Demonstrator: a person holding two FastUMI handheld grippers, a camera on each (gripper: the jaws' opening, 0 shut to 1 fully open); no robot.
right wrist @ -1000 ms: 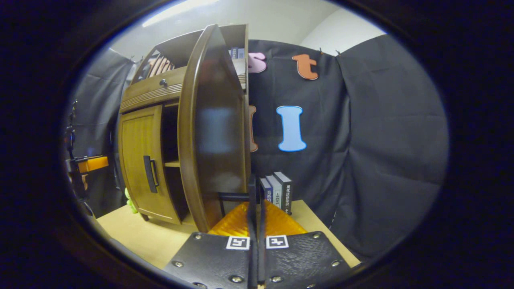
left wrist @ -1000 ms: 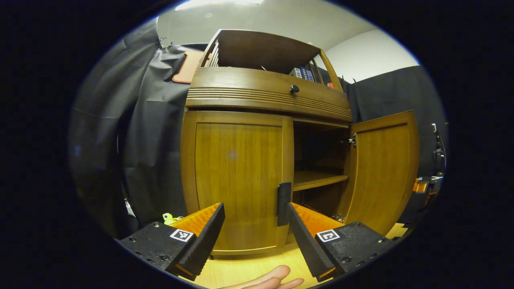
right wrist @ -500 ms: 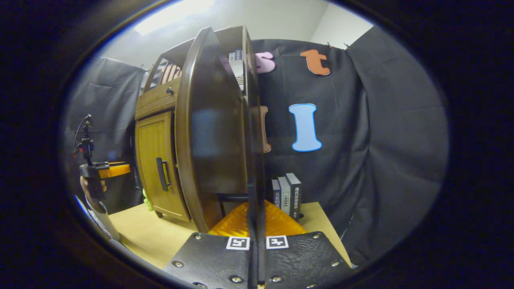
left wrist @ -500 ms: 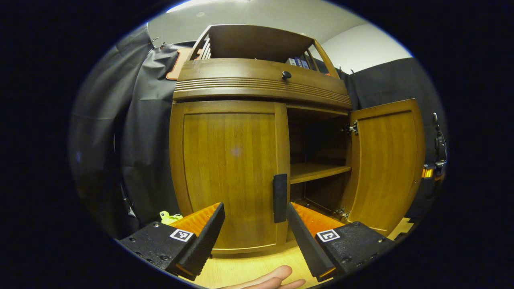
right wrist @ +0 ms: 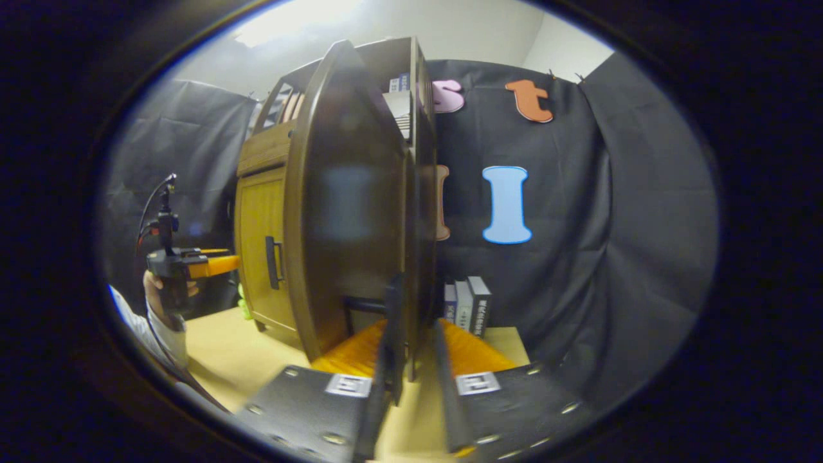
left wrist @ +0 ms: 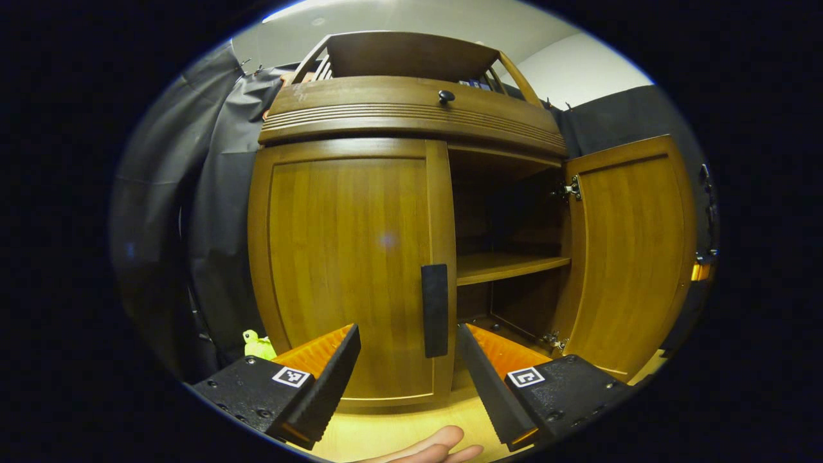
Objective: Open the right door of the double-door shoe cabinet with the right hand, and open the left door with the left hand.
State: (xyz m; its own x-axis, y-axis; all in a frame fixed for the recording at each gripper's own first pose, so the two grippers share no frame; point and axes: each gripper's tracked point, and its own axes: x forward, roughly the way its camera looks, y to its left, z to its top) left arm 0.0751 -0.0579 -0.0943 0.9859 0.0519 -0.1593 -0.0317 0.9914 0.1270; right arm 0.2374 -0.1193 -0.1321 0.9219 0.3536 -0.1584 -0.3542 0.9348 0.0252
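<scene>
the shoe cabinet (left wrist: 411, 116) stands on a light wooden table (left wrist: 398, 427) in front of the black cloth wall. in the left gripper view its left door (left wrist: 347, 257) sits flat against the cabinet front, with a dark upright handle (left wrist: 435, 310) near its inner edge. the right door (left wrist: 633, 257) is swung wide, showing a shelf (left wrist: 508, 265) inside and metal hinges at the top and bottom of the door's inner edge. the left gripper (left wrist: 408, 350) faces the left door with its fingers spread wide; the handle shows between the two fingers, just above them, and whether either finger touches it cannot be told. a fingertip of the hand (left wrist: 431, 450) holding this tool shows at the bottom. a small yellow-green toy (left wrist: 258, 345) lies on the table by the cabinet's left foot. in the right gripper view the right gripper (right wrist: 415, 334) is at the edge of the open right door (right wrist: 350, 206), seen nearly edge-on; its fingers are parted a little, with the door's edge and its dark handle (right wrist: 366, 305) by the left finger, and a firm pinch cannot be confirmed. a few books (right wrist: 468, 305) stand upright on the table behind the door, against the cloth. farther off to the left, the other tool is held by a hand in a white sleeve (right wrist: 161, 321), near the left door's handle (right wrist: 274, 262).
</scene>
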